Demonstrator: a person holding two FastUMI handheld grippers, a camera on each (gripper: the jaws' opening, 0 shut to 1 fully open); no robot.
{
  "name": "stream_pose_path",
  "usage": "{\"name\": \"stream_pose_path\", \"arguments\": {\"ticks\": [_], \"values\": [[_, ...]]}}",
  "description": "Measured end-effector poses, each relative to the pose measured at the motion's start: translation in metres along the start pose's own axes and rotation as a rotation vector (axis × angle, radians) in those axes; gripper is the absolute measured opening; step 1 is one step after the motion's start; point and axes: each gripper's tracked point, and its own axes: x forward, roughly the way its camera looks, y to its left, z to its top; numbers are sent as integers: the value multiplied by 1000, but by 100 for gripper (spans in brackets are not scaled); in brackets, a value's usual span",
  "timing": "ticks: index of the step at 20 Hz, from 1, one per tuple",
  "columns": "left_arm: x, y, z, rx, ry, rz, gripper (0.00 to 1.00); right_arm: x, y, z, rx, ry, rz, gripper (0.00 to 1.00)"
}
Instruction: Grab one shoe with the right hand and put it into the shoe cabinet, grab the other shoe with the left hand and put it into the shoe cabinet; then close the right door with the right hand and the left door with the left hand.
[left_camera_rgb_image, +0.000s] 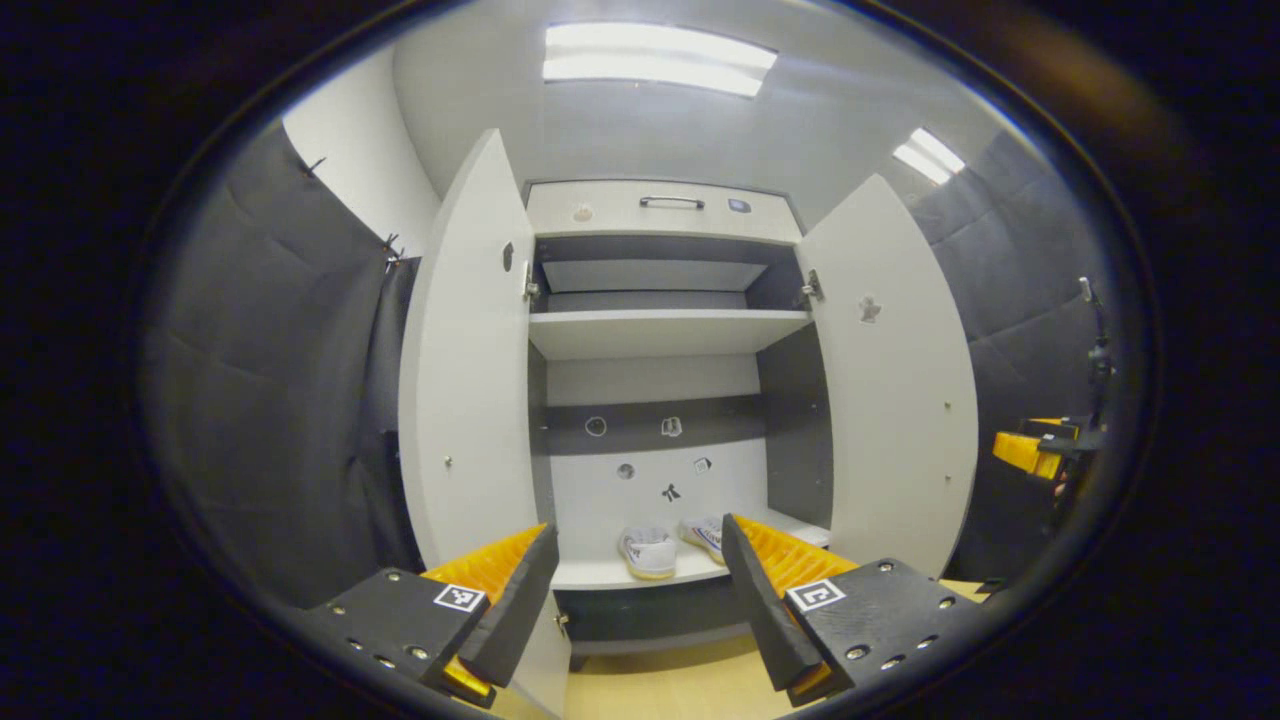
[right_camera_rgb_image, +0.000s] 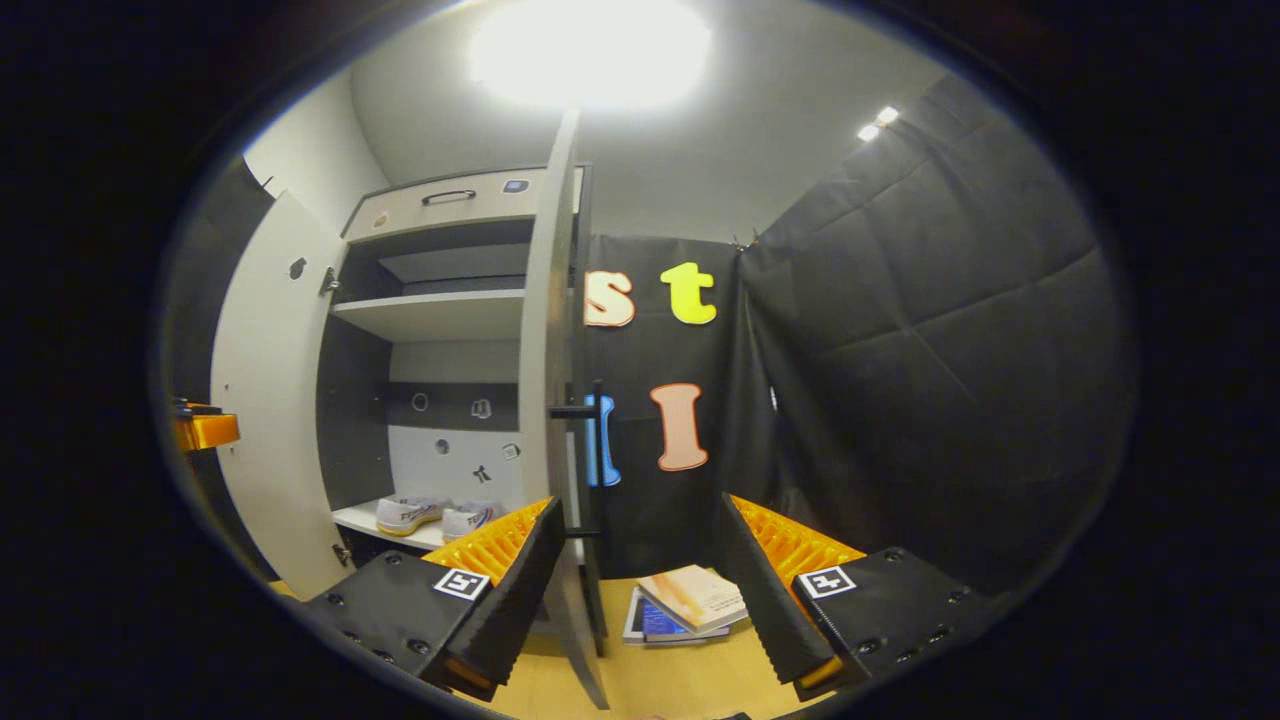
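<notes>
The white shoe cabinet (left_camera_rgb_image: 660, 205) stands with both doors swung wide. Two white shoes (left_camera_rgb_image: 648, 552) (left_camera_rgb_image: 708, 535) sit side by side on its bottom shelf (left_camera_rgb_image: 600, 575). My left gripper (left_camera_rgb_image: 638, 528) is open and faces the shelf from in front, nothing between its fingers. The left door (left_camera_rgb_image: 465, 380) and the right door (left_camera_rgb_image: 900, 380) flank it. In the right gripper view the right door (right_camera_rgb_image: 552, 350) shows edge-on, its black handle (right_camera_rgb_image: 595, 450) outward. My right gripper (right_camera_rgb_image: 635, 515) is open, the door's edge just inside its left finger (right_camera_rgb_image: 510, 580). The shoes (right_camera_rgb_image: 410, 513) (right_camera_rgb_image: 470, 518) lie beyond.
Upper cabinet shelves (left_camera_rgb_image: 665, 330) hold nothing. A drawer with a handle (left_camera_rgb_image: 672, 202) tops the cabinet. Books (right_camera_rgb_image: 690, 605) lie on the wooden floor (right_camera_rgb_image: 680, 680) to the right of the door. The other gripper (left_camera_rgb_image: 1030, 450) shows at the far right, and the left one (right_camera_rgb_image: 205, 428) at the far left.
</notes>
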Motion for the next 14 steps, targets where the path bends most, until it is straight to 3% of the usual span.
{"name": "stream_pose_path", "arguments": {"ticks": [6,7,14], "values": [[-21,32,-2,6,9,75,91,30,-35,3,-17,21,-121,96],[-23,39,-1,11,8,89,91,36,-34,2,-16,30,-129,92],[-49,101,-6,7,19,215,93,59,-9,-12,-65,95,-161,96]]}}
